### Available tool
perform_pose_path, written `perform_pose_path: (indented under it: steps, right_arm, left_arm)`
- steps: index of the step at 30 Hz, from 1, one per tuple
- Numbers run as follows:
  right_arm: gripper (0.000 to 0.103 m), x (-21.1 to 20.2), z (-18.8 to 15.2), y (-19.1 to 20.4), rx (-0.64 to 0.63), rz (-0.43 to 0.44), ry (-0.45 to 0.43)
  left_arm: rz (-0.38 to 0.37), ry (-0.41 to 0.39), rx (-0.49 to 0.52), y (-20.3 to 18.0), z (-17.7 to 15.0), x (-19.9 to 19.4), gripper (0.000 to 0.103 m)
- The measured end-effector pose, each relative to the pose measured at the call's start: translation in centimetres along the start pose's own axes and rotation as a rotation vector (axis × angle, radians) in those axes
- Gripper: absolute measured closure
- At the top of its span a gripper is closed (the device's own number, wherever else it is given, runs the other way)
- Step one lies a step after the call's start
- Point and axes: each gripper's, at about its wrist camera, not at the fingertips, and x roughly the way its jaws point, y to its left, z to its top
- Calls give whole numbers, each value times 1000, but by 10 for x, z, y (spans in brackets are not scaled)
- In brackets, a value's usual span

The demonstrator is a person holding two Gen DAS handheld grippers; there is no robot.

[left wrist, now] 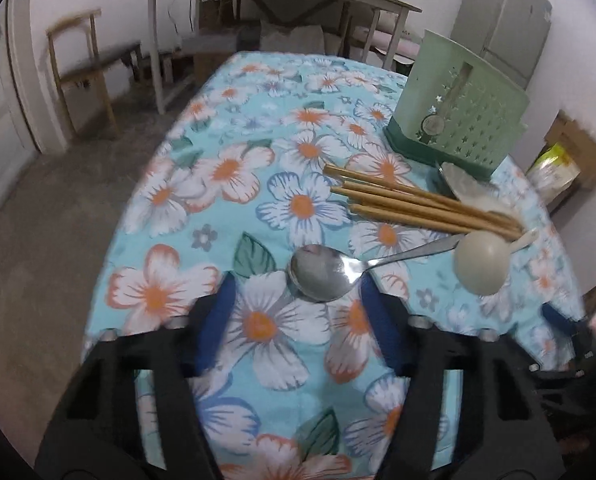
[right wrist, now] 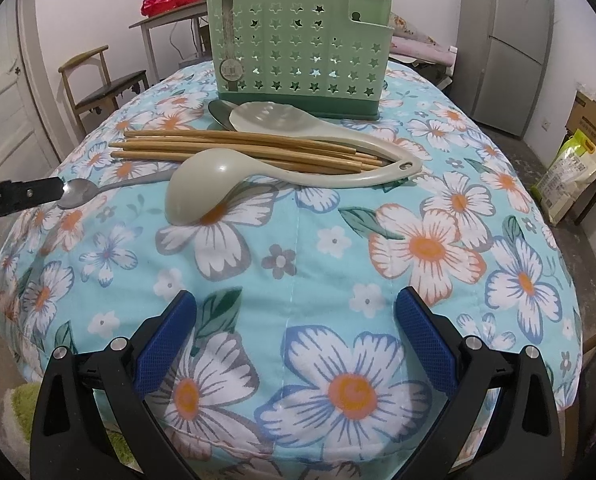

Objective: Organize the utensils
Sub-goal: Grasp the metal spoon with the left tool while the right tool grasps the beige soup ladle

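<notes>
— Grippers: what state? 
— Left gripper (left wrist: 296,284) spread wide, metal spoon (left wrist: 321,276) bowl at its tips; right gripper (right wrist: 296,316) spread too, empty. 
— Other utensils? 
— Chopsticks (right wrist: 242,150) and ladle (right wrist: 218,188) at twelve o'clock, before the green holder (right wrist: 298,48).

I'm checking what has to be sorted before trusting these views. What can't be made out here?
- Inside of the green utensil holder: both views show only its outer walls, so its contents are unknown.
- Second metal spoon: right wrist view, mostly covered by the rice paddle.
- Chopsticks: exact count unclear, tips hidden under the ladle handle.
- Label on the holder: too small to read.
- Right gripper: blurred at the left view's edge.
</notes>
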Motion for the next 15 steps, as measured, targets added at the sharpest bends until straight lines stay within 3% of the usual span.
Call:
perform_pose_path:
  steps: [10,15]
  right_arm:
    - [6,0,-1,-2,2,4,-3]
    - [6,-2,9,-1,-43,15,49]
  left_arm:
    - [-149,90,-152,14,2,22,90]
    - [-183,105,-215,21,4,27,96]
